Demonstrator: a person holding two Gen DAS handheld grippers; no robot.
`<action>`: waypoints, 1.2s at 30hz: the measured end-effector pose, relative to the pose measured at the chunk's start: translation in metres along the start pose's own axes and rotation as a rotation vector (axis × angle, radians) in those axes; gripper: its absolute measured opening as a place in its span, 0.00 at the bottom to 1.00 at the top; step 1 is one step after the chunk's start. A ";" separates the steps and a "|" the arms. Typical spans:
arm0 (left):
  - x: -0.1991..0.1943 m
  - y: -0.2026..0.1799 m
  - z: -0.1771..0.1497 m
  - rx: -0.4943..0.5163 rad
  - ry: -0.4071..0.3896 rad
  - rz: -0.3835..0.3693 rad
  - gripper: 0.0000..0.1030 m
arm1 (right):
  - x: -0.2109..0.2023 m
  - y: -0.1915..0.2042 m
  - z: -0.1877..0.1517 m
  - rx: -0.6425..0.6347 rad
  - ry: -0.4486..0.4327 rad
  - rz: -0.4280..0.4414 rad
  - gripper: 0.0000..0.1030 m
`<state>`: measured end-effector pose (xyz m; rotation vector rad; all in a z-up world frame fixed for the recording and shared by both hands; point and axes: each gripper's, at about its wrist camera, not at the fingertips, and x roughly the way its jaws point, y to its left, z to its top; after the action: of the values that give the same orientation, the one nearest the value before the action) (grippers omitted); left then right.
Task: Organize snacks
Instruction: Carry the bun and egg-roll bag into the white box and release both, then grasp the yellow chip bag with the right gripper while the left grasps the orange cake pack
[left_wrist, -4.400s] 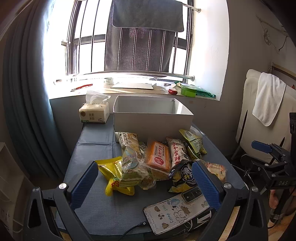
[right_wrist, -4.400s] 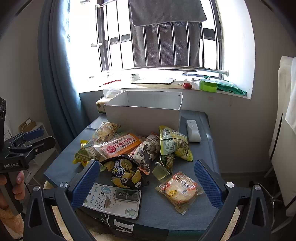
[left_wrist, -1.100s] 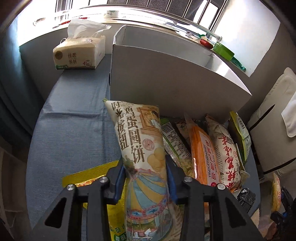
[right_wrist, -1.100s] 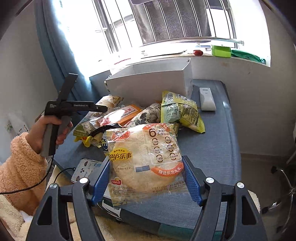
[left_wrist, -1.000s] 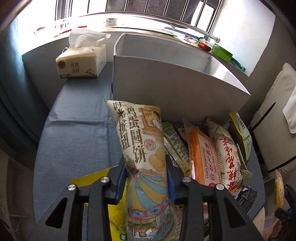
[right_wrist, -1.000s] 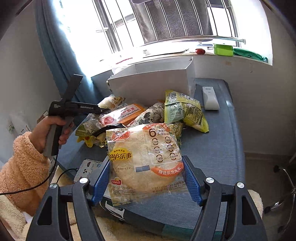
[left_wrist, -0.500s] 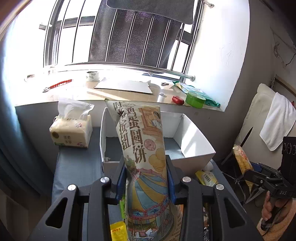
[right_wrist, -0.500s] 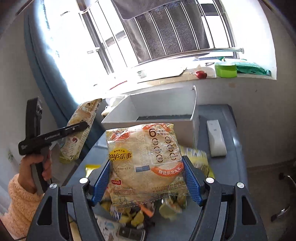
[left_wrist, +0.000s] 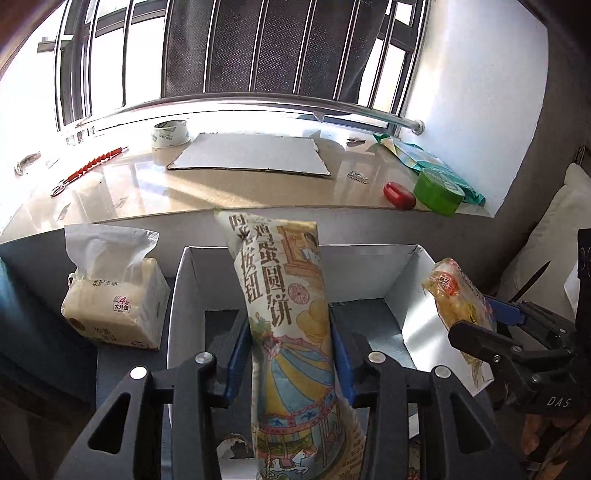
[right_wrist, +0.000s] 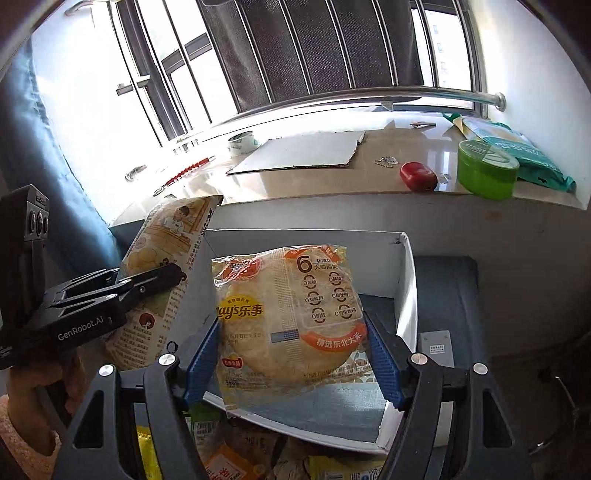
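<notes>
1. left gripper (left_wrist: 290, 343) is clamped on the tall biscuit bag (left_wrist: 284, 295), now over the white box (left_wrist: 177, 295) rather than low over the pile.
2. right gripper (right_wrist: 293, 354) grips the lay's pack (right_wrist: 284, 317), now above the box's right side.
3. tissue pack (left_wrist: 110, 302) sits left of the box.

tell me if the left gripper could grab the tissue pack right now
Probably not as things stand. The left gripper is shut on the tall egg biscuit bag over the white box. The tissue pack sits unobstructed left of the box.
</notes>
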<state>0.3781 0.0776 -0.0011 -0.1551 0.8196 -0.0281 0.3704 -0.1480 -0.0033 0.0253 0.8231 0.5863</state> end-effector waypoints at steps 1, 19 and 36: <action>0.002 0.003 -0.001 -0.018 0.015 0.009 0.91 | 0.003 -0.003 0.003 0.008 0.003 -0.008 0.79; -0.136 -0.018 -0.072 0.047 -0.228 -0.101 1.00 | -0.079 0.013 -0.038 -0.048 -0.102 0.091 1.00; -0.216 -0.029 -0.269 -0.013 -0.269 -0.150 1.00 | -0.184 0.013 -0.225 -0.004 -0.209 0.097 1.00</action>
<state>0.0348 0.0330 -0.0209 -0.2275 0.5382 -0.1401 0.1094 -0.2741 -0.0294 0.1212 0.6204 0.6647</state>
